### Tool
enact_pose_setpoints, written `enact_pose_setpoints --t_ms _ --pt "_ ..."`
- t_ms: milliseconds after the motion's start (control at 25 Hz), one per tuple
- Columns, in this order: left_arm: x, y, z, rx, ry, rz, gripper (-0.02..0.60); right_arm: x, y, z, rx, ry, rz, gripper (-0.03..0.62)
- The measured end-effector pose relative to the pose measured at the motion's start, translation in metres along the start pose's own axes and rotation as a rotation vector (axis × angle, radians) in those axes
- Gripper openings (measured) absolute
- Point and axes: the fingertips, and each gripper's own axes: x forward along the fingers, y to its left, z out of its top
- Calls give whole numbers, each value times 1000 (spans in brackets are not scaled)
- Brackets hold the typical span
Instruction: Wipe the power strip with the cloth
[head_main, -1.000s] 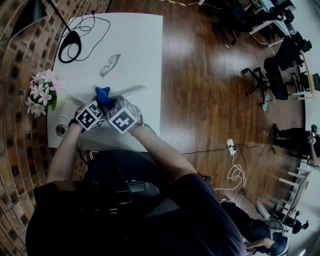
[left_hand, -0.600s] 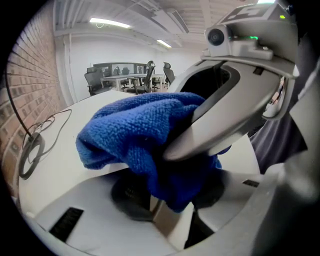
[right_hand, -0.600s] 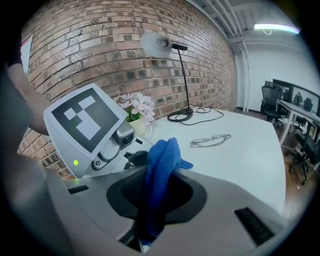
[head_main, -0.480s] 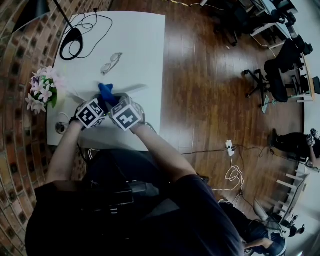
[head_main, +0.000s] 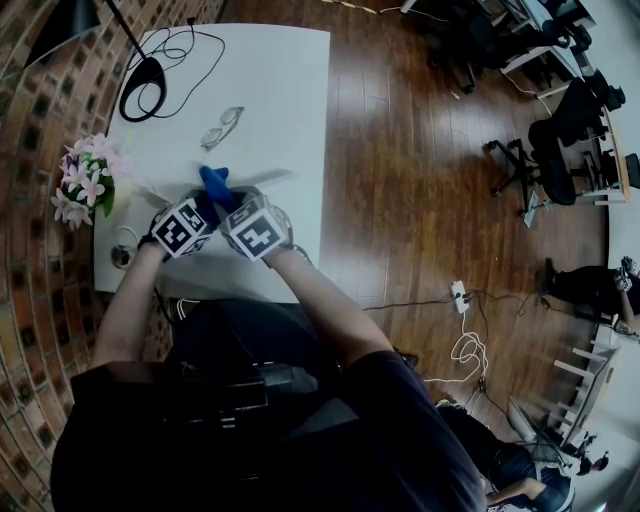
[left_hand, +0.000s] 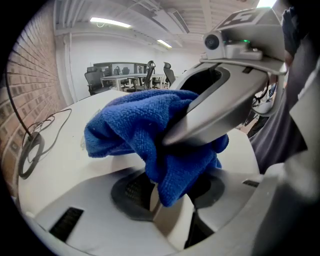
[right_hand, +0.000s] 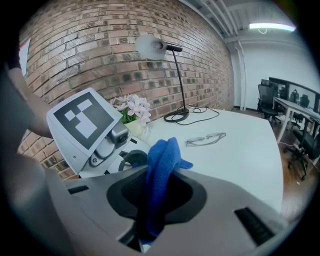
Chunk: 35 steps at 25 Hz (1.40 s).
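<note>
Right claw (right_hand: 152, 200) clamps the blue cloth (right_hand: 161, 155); left claw (left_hand: 167, 192) pinches what looks like the power strip (left_hand: 170, 222), over the near edge of the table (head_main: 270, 90). I'd hold both grips firm and drag the cloth along the strip with even pressure

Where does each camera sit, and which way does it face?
Head view: on the head, steeply down at the table; arms, left gripper, right gripper show.
Left gripper view: along its jaws, on the power strip; right gripper shows.
Right gripper view: along its jaws, on the cloth; left gripper shows.
All share the cloth.
</note>
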Motion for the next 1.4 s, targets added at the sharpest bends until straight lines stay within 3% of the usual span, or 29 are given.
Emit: enact_pose_setpoints --t_ms 1400 --pt "-1 -1 2 -2 -2 -1 176 -16 -25 -5 32 -12 -30 63"
